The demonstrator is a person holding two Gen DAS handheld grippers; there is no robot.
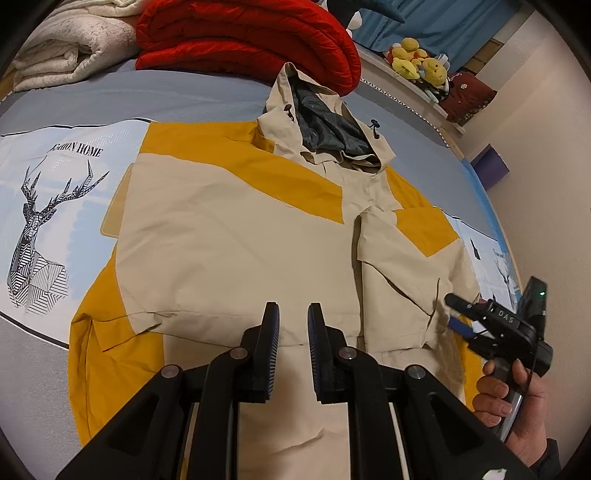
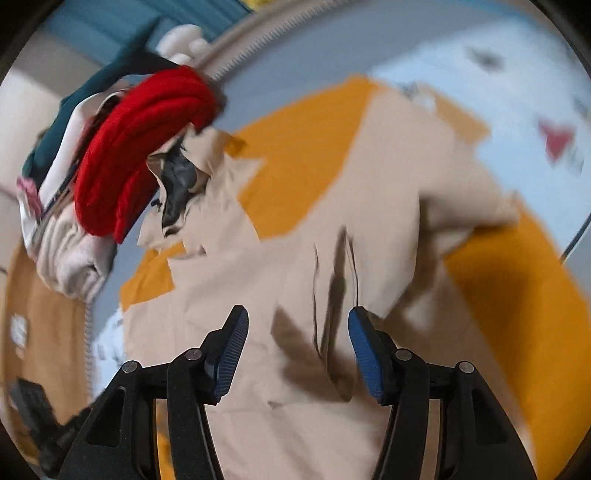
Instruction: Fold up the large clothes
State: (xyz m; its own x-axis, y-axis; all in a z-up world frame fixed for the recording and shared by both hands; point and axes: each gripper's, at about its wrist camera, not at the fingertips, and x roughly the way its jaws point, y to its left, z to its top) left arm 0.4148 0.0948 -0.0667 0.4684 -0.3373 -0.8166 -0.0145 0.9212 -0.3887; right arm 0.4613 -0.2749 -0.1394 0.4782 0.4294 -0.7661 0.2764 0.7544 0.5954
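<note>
Spread flat across a grey bed sheet (image 1: 184, 96) printed with a line-drawn deer, a large beige-and-mustard hooded jacket (image 1: 229, 229) of smooth woven fabric is seen from the left wrist, its dark-lined hood (image 1: 325, 125) pointing toward a folded red quilted blanket (image 1: 243, 33) and a rolled cream fleece blanket (image 1: 70, 48) at the far end. The left gripper (image 1: 293, 325) is held above the jacket's lower front with its jaws nearly closed; a narrow gap is left between the pads and nothing is caught in it. At the right edge the right gripper (image 1: 458, 314) is carried by a person's hand (image 1: 513, 398) over the jacket's folded-in sleeve, and yellow plush toys (image 1: 417, 59) are lined up on a ledge beyond the bed. From the right wrist, heavily blurred, the right gripper (image 2: 297, 347) is shown with its blue pads spread well apart above the beige cloth of the jacket (image 2: 369, 206); no fabric is pinched. The red blanket (image 2: 136, 147) is seen beside the hood (image 2: 181, 184).
</note>
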